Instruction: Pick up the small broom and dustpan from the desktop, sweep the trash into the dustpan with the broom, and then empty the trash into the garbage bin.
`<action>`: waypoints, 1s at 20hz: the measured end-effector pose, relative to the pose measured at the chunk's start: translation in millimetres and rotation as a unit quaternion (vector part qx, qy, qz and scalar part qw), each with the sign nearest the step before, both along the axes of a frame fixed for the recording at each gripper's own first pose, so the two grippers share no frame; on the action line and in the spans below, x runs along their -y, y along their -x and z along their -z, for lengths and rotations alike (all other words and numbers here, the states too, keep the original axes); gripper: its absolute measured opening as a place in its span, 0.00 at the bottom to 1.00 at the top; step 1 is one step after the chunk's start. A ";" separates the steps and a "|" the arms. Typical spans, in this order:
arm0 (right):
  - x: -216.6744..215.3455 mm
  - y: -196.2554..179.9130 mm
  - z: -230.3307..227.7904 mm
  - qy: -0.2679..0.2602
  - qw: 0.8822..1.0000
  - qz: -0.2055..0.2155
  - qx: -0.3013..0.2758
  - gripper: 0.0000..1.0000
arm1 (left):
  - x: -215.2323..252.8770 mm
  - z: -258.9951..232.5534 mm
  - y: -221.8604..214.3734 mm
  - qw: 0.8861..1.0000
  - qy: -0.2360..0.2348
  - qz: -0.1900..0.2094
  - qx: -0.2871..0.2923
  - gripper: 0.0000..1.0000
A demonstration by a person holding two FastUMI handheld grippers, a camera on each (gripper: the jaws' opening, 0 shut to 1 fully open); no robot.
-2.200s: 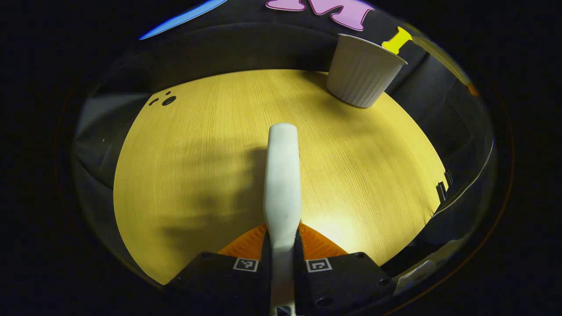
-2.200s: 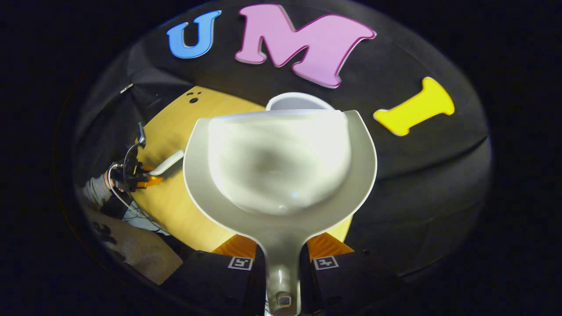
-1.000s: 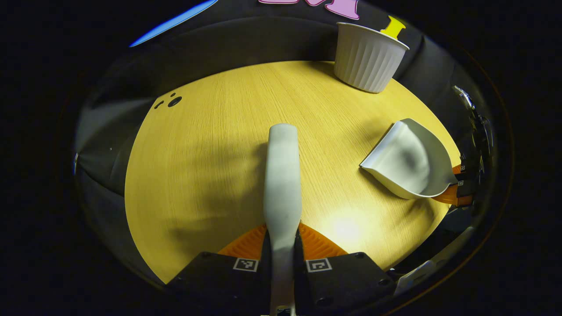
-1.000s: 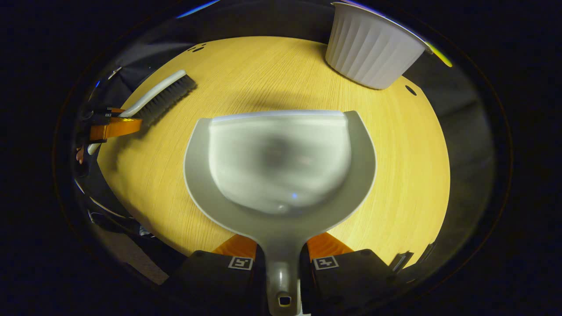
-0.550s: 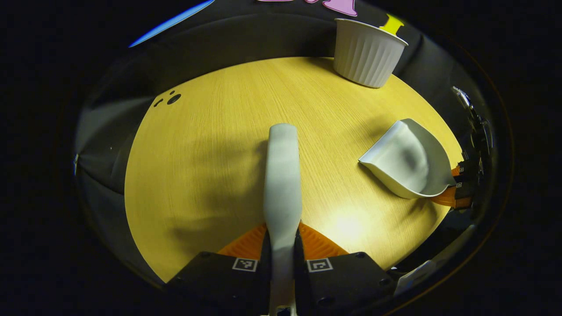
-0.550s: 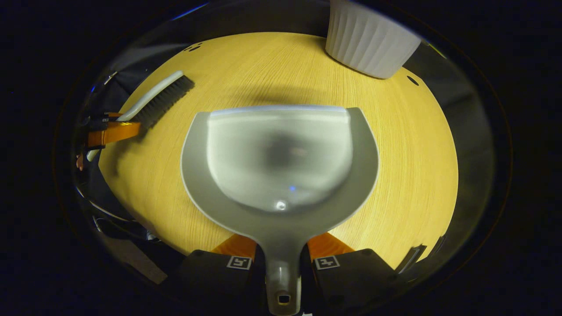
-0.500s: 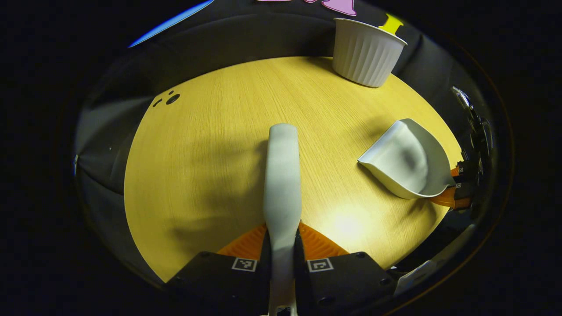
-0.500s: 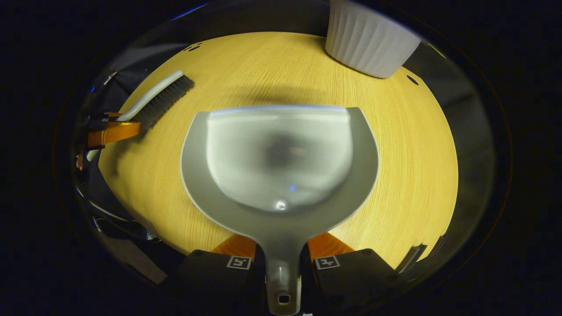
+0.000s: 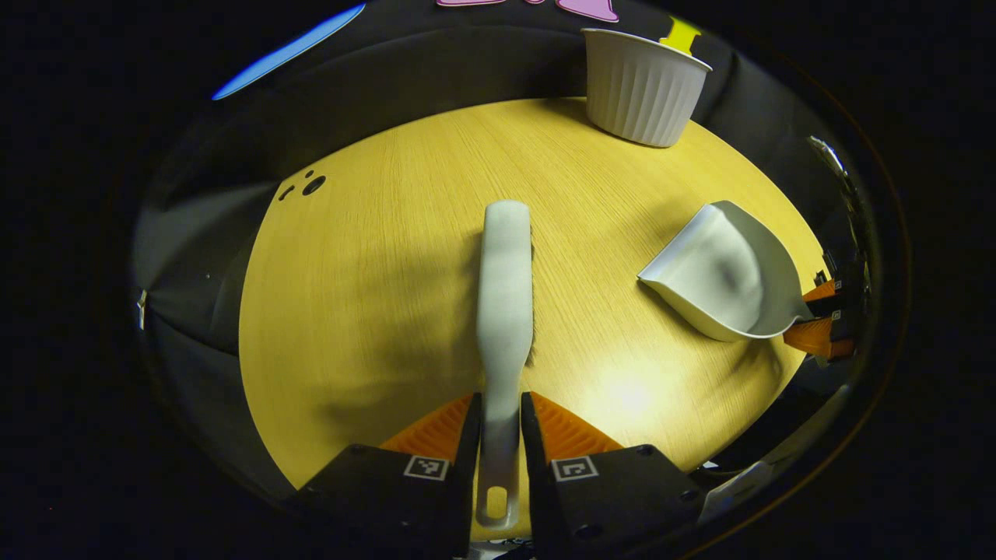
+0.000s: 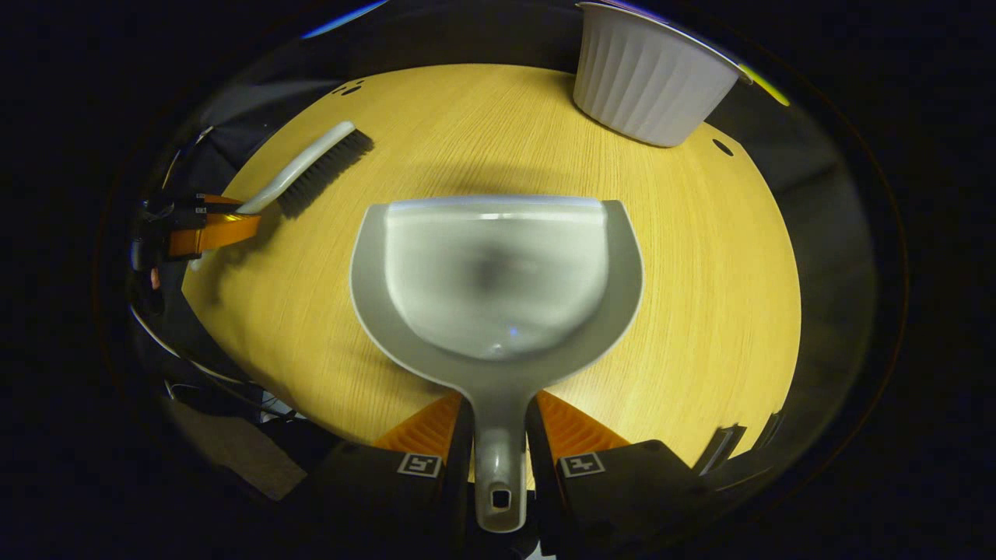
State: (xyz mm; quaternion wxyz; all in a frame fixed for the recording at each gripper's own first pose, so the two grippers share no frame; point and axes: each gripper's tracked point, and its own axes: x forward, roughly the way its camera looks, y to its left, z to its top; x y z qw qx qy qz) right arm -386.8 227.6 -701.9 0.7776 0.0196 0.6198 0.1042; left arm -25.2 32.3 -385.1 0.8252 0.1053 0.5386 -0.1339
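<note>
- Both tools are now resting on the wooden desktop (image 9: 373, 257), lowered since the earlier frames.
- Left gripper (image 9: 498, 435) is loosening around the broom (image 9: 504, 288) handle; a gap is showing.
- Right gripper (image 10: 498, 439) is likewise releasing the empty dustpan (image 10: 496, 272).
- Risk: retracting crookedly is likely to drag either handle toward the garbage bin (image 9: 643, 89).

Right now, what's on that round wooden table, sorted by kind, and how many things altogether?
Brooms: 1, the small broom
Dustpans: 1, the dustpan
Bins: 1, the ribbed white garbage bin
Total: 3 things on the table. I can spot no trash on the wood.
</note>
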 end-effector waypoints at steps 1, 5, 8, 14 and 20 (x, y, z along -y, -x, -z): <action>0.8 -2.0 -9.2 -0.003 1.000 0.003 0.010 0.40 | -0.5 -4.7 0.2 1.000 0.000 0.002 0.006 0.36; 10.0 -11.5 -51.4 -0.009 0.998 0.007 0.055 0.43 | -2.2 -38.9 1.9 0.999 0.004 0.012 0.039 0.45; 15.6 -29.1 -82.9 -0.020 0.994 0.022 0.109 0.43 | 7.2 -77.6 -5.0 0.996 0.024 0.016 0.086 0.45; 38.2 -77.0 -173.4 -0.036 0.964 0.069 0.253 0.43 | 51.0 -183.2 -46.0 0.964 0.111 0.027 0.242 0.45; 72.0 -123.1 -267.3 -0.007 0.914 0.100 0.394 0.42 | 88.3 -285.2 -73.9 0.908 0.191 0.014 0.374 0.45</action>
